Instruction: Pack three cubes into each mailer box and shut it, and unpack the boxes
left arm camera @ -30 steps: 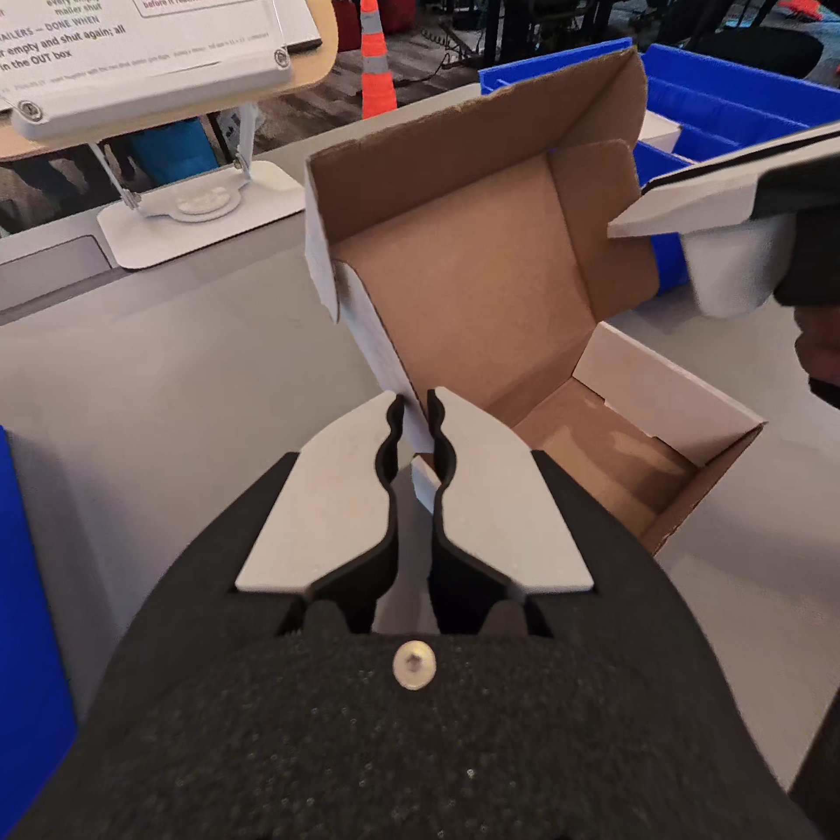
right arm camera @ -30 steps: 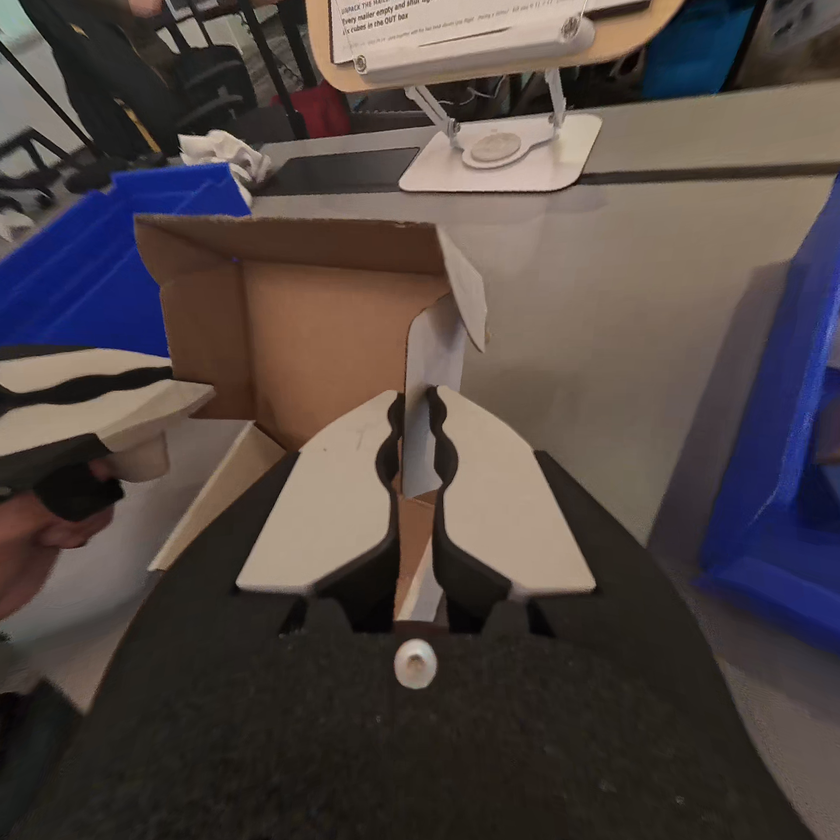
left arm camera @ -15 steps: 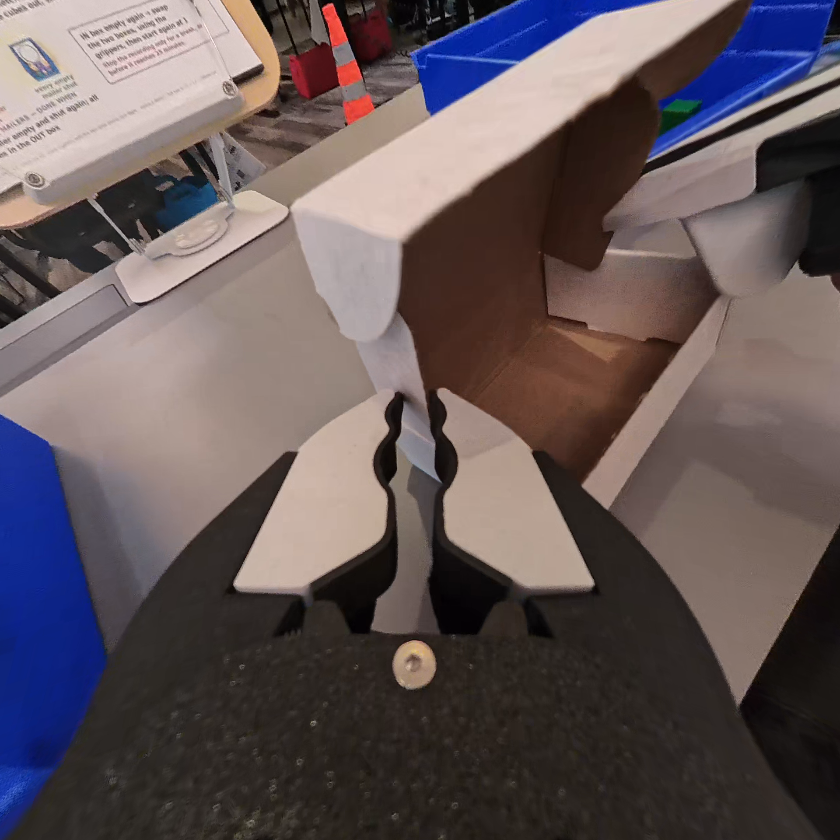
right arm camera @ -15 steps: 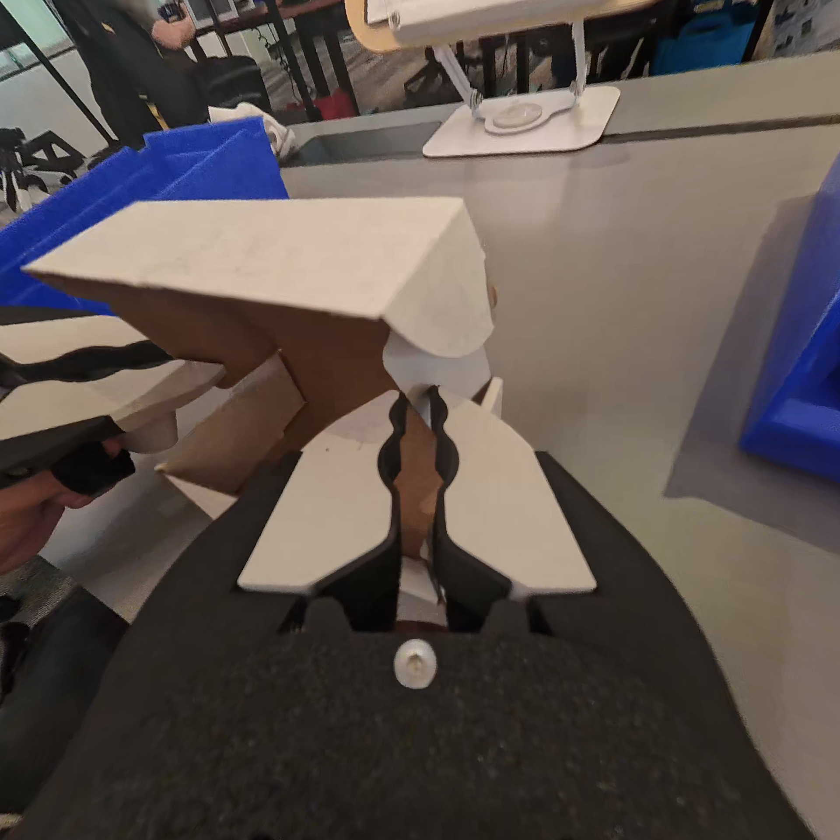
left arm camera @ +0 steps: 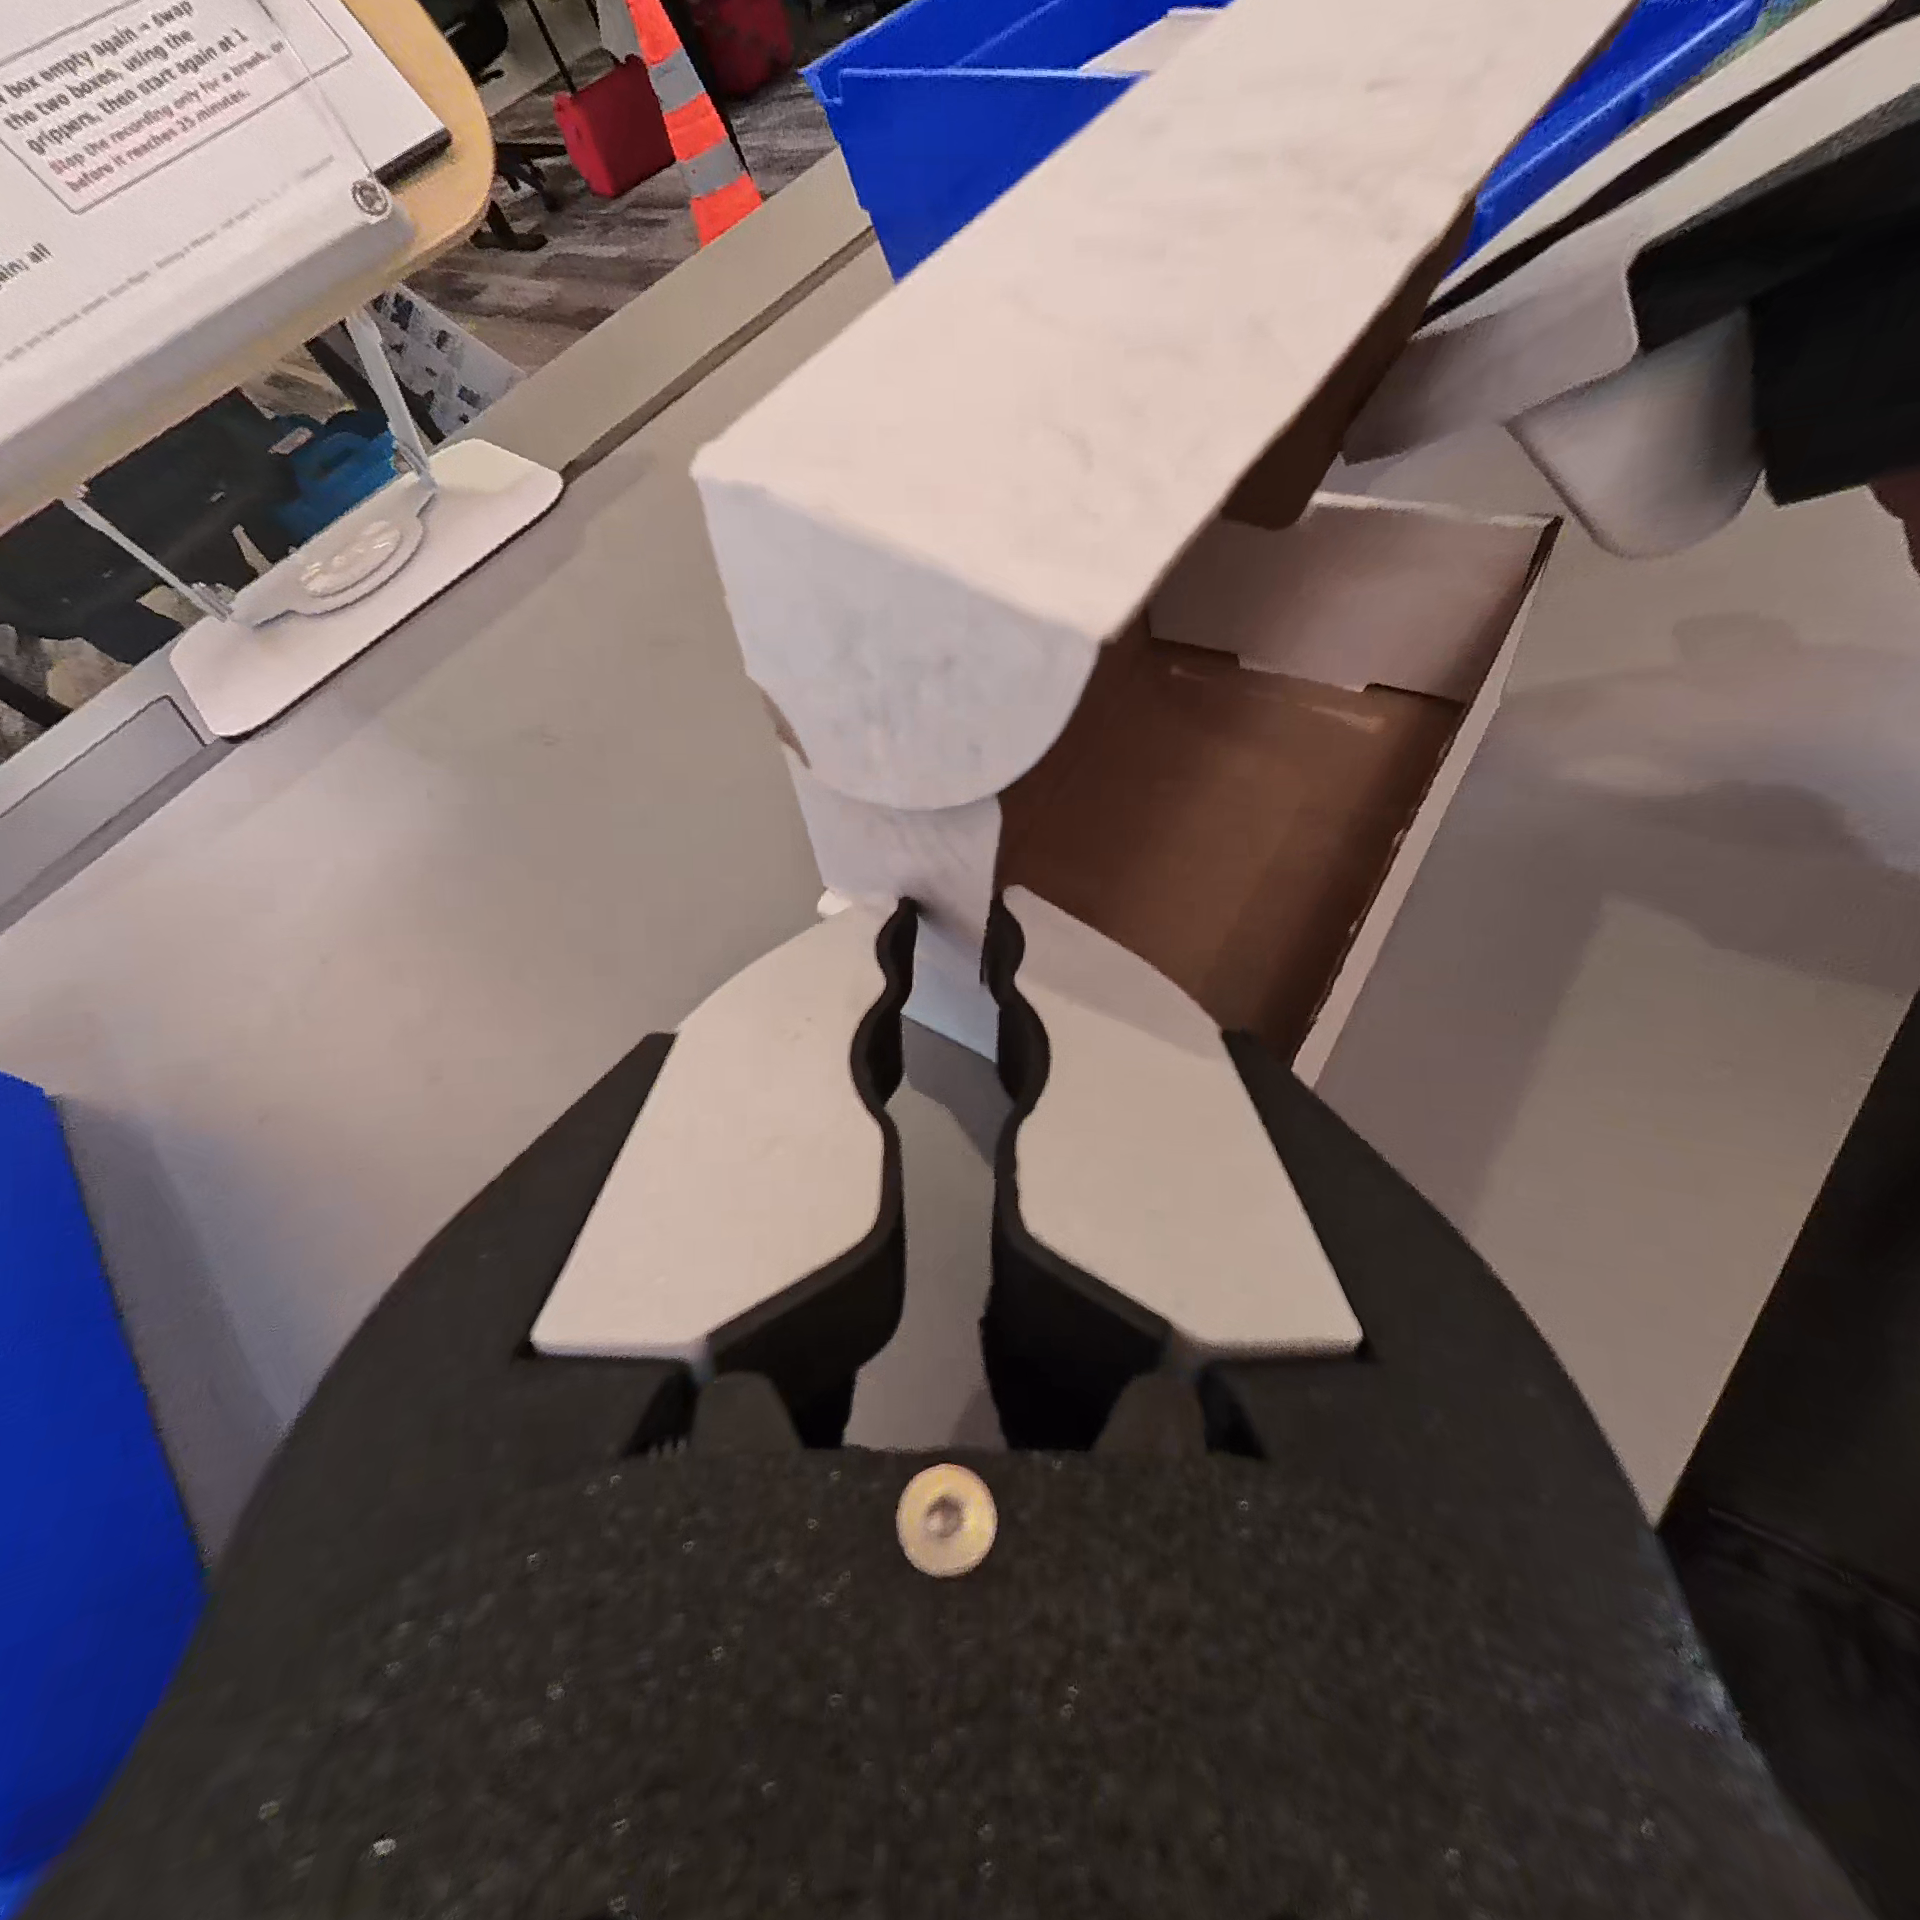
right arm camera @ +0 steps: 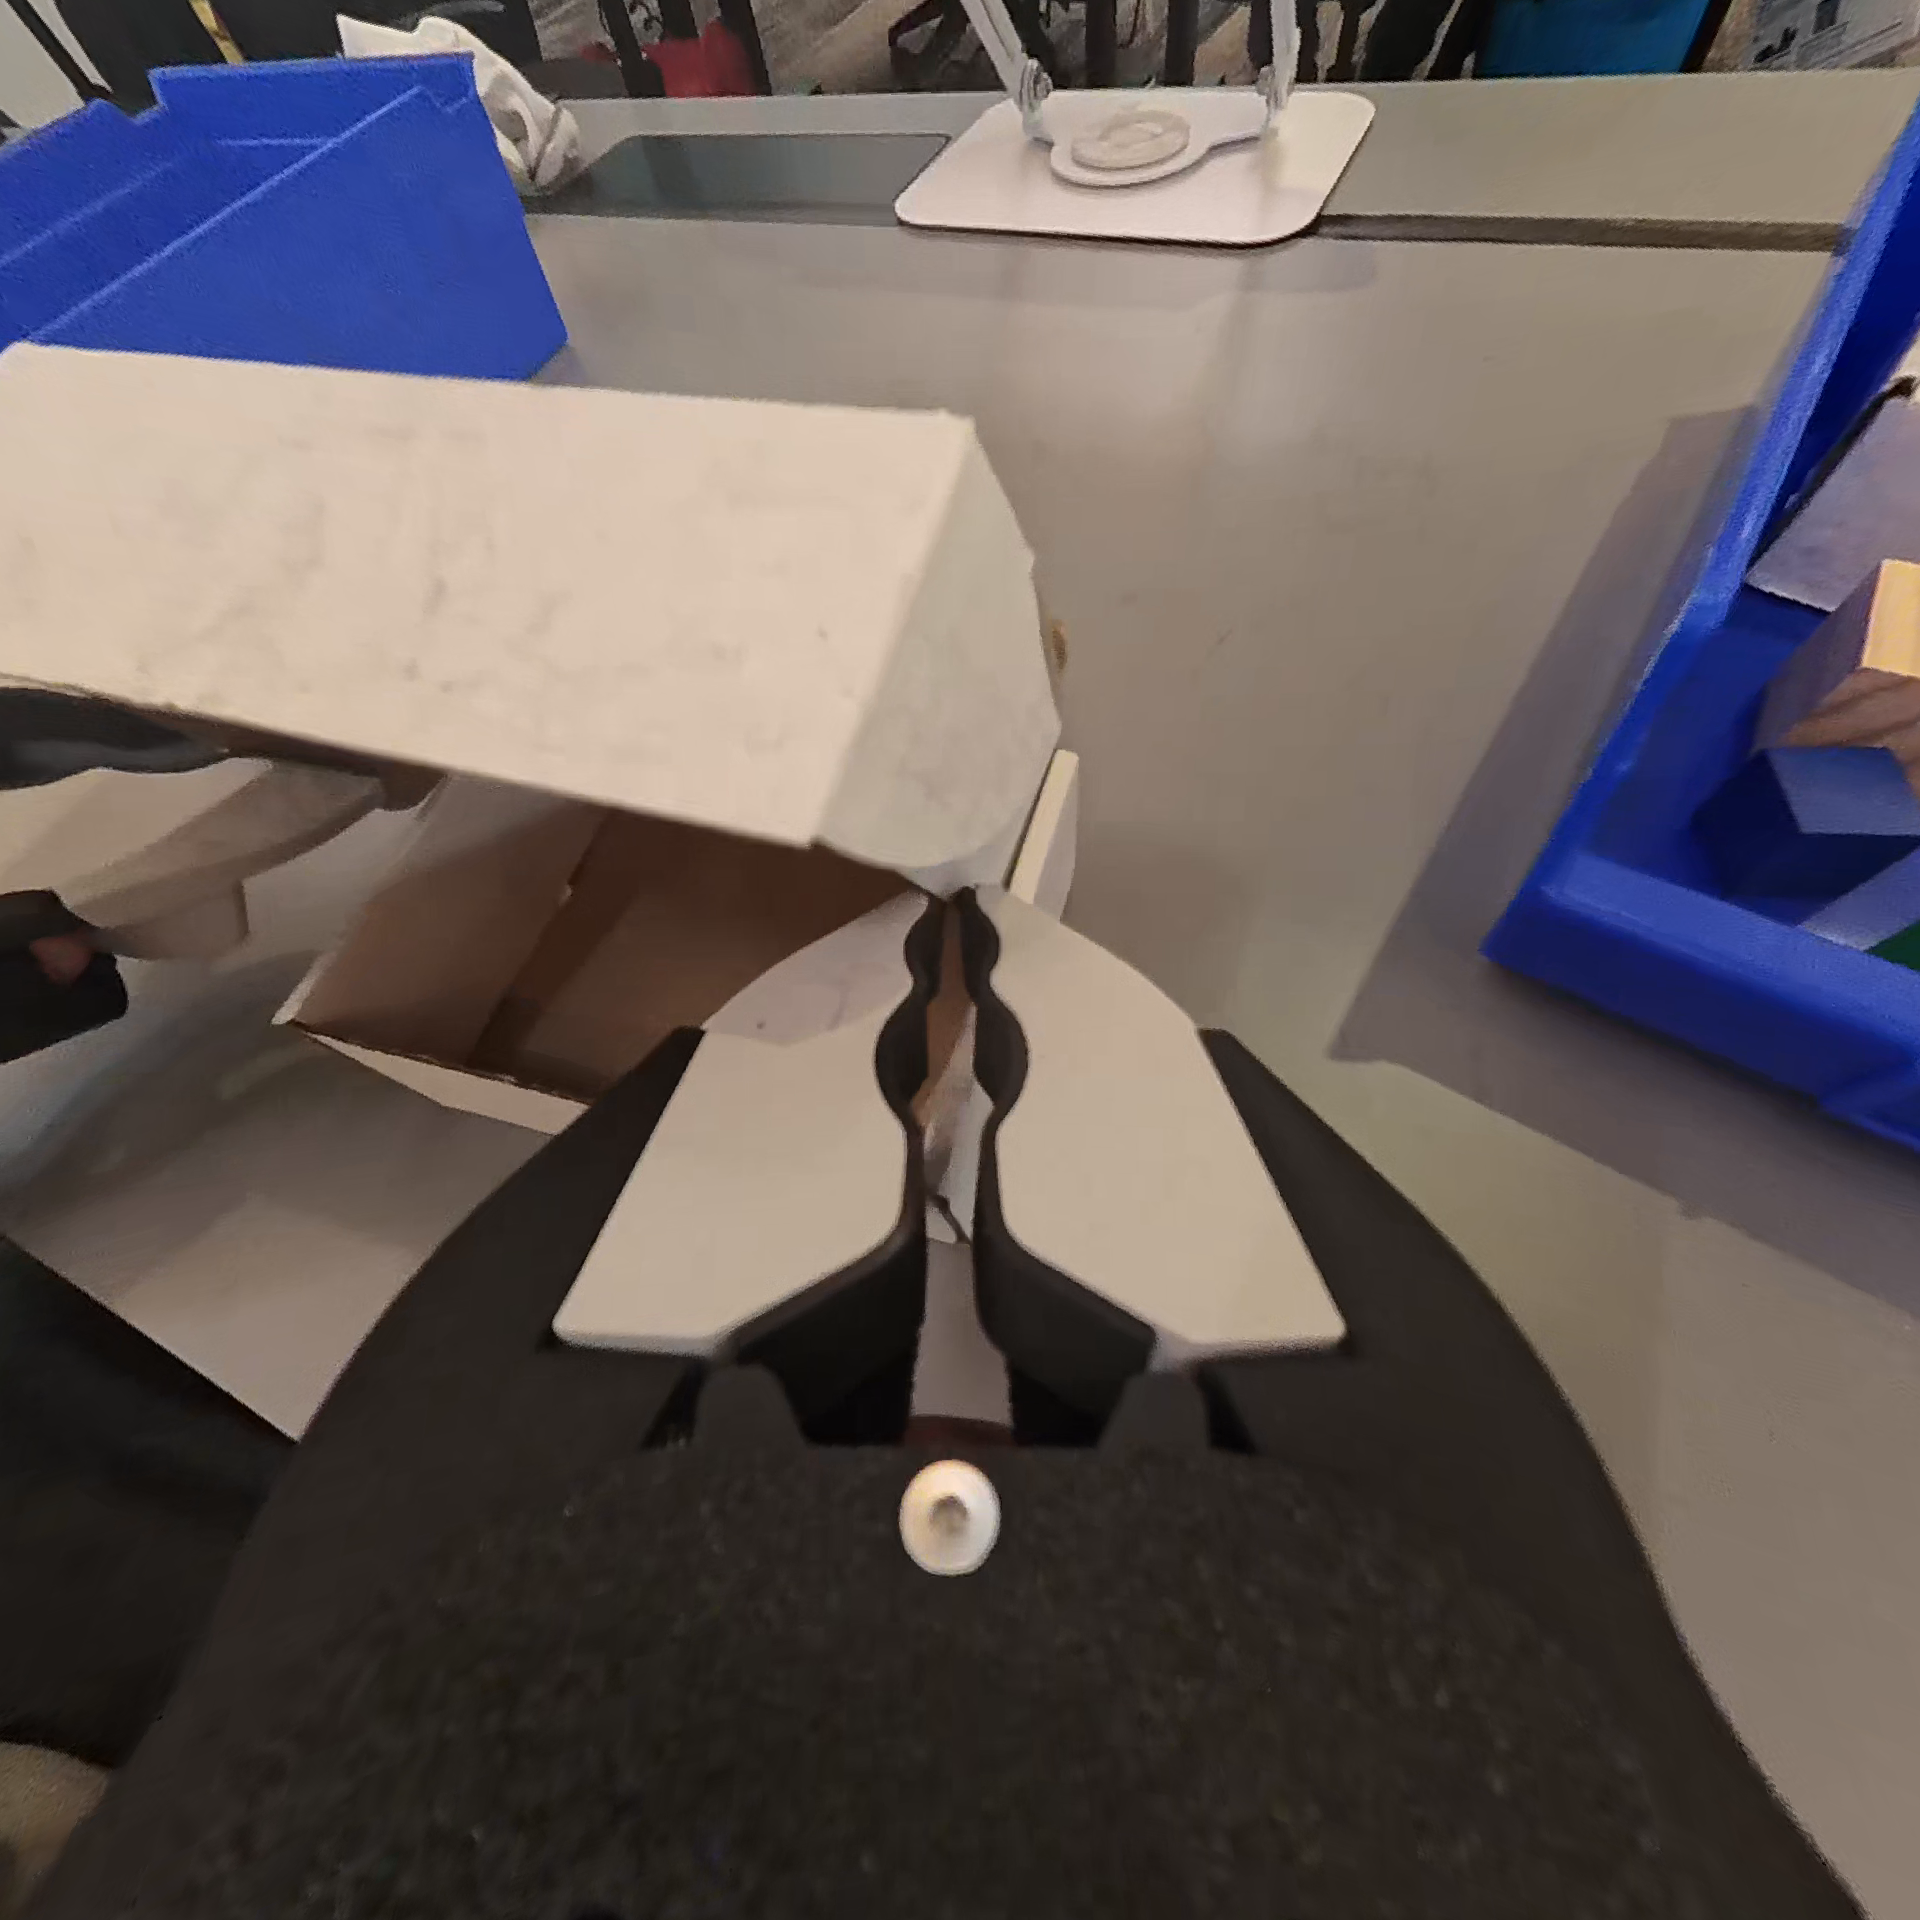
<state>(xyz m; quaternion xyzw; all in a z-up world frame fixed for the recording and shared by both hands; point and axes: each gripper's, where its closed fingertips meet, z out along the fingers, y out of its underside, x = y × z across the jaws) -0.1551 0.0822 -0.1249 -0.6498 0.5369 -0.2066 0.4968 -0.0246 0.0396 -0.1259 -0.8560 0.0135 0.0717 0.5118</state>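
Currently, the left gripper (left arm camera: pixel 948 940) was found clamped on a white side flap (left arm camera: pixel 940 883) of the mailer box (left arm camera: pixel 1226 831), its jaws nearly together with only the card's thickness between the tips. The right gripper (right arm camera: pixel 951 925) was likewise pinched on the opposite side flap (right arm camera: pixel 951 1029), jaws closer still. Both held the lid (right arm camera: pixel 468 582) tilted down over the open base, not yet seated.

The box interior was only partly visible beneath the lid: brown card floor and a white inner wall (left arm camera: pixel 1340 603); whether cubes lay inside could not be determined. In the right wrist view the far gripper was blurred and largely covered by the lid.

The box sat on the grey table (right arm camera: pixel 1299 582), directly ahead of and between both grippers. A blue bin (right arm camera: pixel 1766 790) stood to the right, holding blocks cut off at the frame edge; another blue bin (right arm camera: pixel 281 239) stood behind the box. A white stand base (right arm camera: pixel 1132 156) rested farther back on the table.
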